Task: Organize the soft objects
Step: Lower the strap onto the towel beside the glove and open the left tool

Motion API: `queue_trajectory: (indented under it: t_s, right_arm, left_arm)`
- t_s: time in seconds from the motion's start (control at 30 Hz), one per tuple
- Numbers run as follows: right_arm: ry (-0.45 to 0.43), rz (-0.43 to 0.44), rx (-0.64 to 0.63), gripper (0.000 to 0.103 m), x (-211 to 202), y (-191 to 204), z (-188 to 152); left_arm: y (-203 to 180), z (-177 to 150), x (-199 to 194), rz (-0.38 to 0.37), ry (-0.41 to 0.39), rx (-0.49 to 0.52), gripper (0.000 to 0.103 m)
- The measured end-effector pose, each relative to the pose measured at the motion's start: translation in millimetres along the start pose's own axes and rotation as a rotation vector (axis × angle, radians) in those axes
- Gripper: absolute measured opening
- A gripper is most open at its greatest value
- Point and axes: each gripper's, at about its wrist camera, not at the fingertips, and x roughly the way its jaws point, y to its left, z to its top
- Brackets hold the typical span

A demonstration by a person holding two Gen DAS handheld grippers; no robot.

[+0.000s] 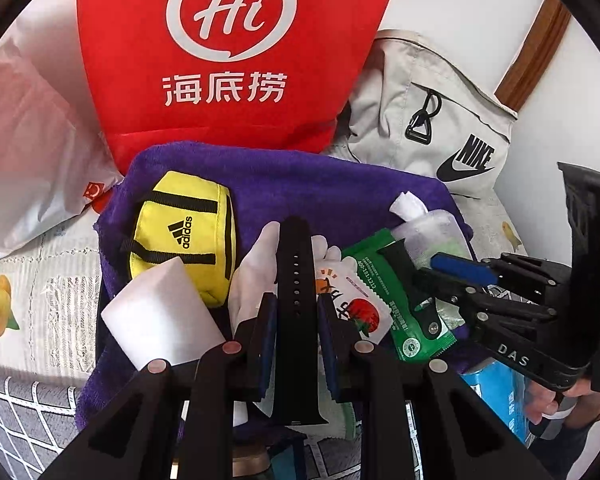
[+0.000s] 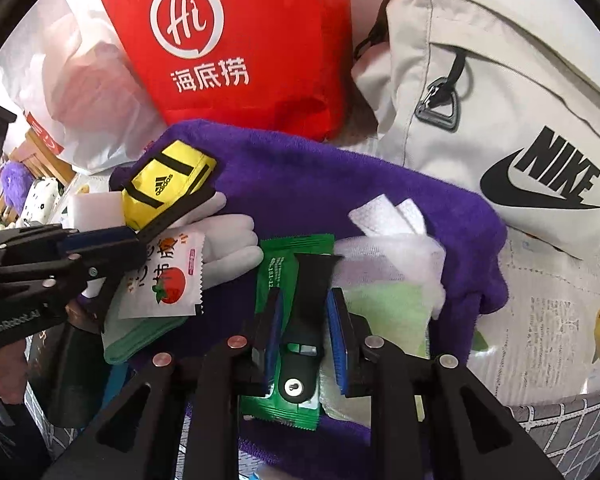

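A purple towel (image 1: 300,184) lies on the table, piled with small items. My left gripper (image 1: 297,312) stands around a black watch strap with holes (image 1: 296,280), jaws close to its sides. My right gripper (image 2: 305,320) stands around a second black strap piece with a pin (image 2: 304,344), which lies over a green sachet (image 2: 276,276). Both grippers look narrowly open beside the straps. A yellow adidas pouch (image 1: 188,236), a white sponge block (image 1: 160,320), a white glove (image 2: 228,240), a tomato sachet (image 2: 164,280) and a wet-wipe pack (image 2: 392,252) lie on the towel.
A red Haidilao bag (image 1: 228,52) stands behind the towel, a beige Nike backpack (image 2: 500,100) to the right, a white plastic bag (image 1: 28,152) to the left. A fruit-print tablecloth (image 2: 548,340) covers the table. A blue packet (image 1: 496,392) lies low right.
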Motion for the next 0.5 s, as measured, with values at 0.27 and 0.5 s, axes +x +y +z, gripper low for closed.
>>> queue_trajectory:
  t_s: [0.27, 0.5]
  right_arm:
    - [-0.017, -0.018, -0.010, 0.030, -5.7, 2.0, 0.2]
    - [-0.023, -0.023, -0.017, 0.031, -8.4, 3.2, -0.1]
  left_arm:
    - [-1.9, -1.1, 5.2, 0.023, 0.005, 0.004, 0.020]
    - [-3.5, -1.6, 7.5, 0.035, 0.017, 0.014, 0.020]
